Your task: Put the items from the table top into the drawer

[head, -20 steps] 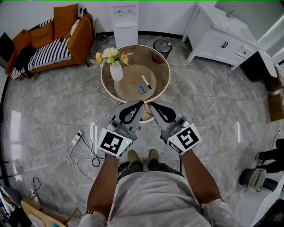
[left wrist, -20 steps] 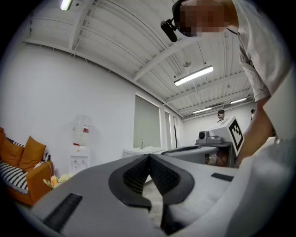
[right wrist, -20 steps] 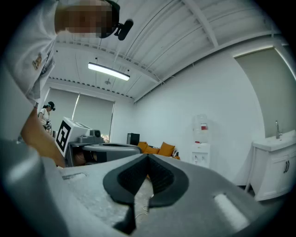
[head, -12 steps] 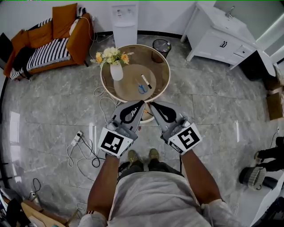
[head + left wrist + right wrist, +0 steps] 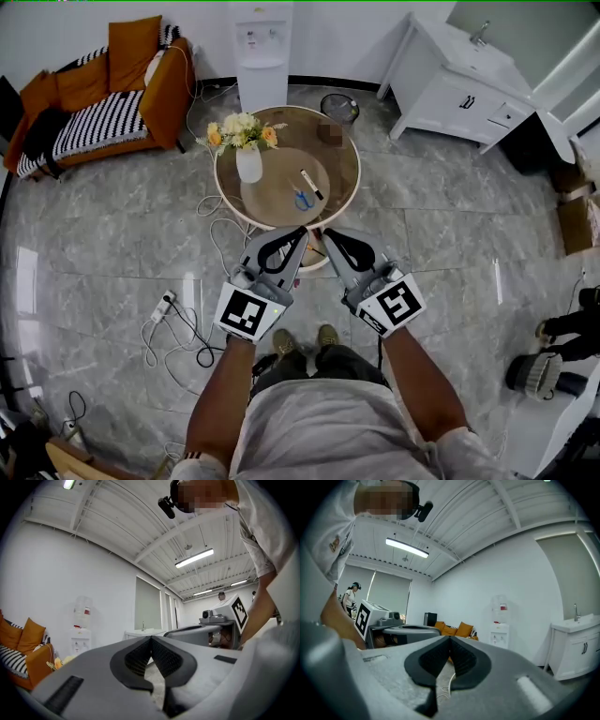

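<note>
Change noted: against the head view of a moment ago, the round counter sits slightly nearer the person and both tools have shifted with the body, which reads as a short advance toward it. Nothing on it has moved. The left hand-held gripper and the right hand-held gripper are held level and side by side, each with its jaws closed together and nothing between them. Judgement: the task is at the approach stage, no item is yet collected, and the jaws must part before any pick. The task items lie on the glass top, toward its near right: blue-handled scissors and, just beyond them, a marker lying at an angle, close to the scissors but apparently apart. A white vase of flowers stands at the left of the top. The drawer cannot be identified with confidence; a pale part below the near rim may be it. Room: grey marble-tiled floor, orange sofa far left, water dispenser at the far wall, waste bin beyond the counter, white sink cabinet far right, and a power strip with loose cables near left, a possible trip hazard
</note>
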